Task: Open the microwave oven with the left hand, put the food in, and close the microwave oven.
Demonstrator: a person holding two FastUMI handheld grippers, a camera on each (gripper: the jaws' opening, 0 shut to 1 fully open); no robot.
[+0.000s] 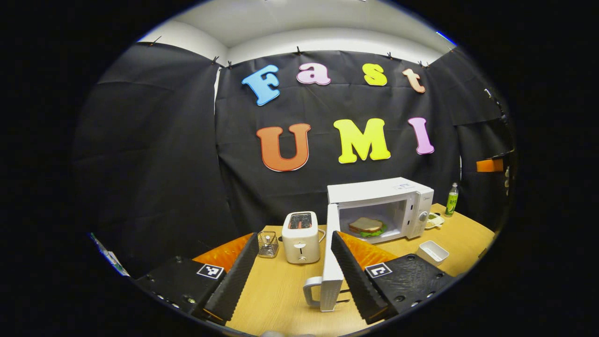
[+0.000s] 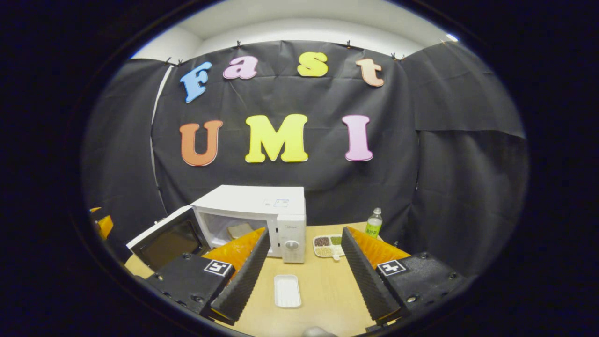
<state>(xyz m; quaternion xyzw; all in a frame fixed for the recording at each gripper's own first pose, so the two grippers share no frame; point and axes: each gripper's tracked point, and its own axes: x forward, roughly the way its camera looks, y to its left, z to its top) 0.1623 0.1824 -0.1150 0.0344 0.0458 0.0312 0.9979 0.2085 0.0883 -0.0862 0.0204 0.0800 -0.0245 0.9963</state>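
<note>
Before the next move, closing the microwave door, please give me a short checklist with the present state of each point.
1. Sandwich inside white microwave oven: ok.
2. White door open, its handle between the left tool fingers: ok.
3. Left tool open, ready to grip: ok.
4. Right tool open, holding nothing: ok.
5. White toaster apart from door: ok.
6. Sandwich fully behind the door line: cannot tell.
</note>
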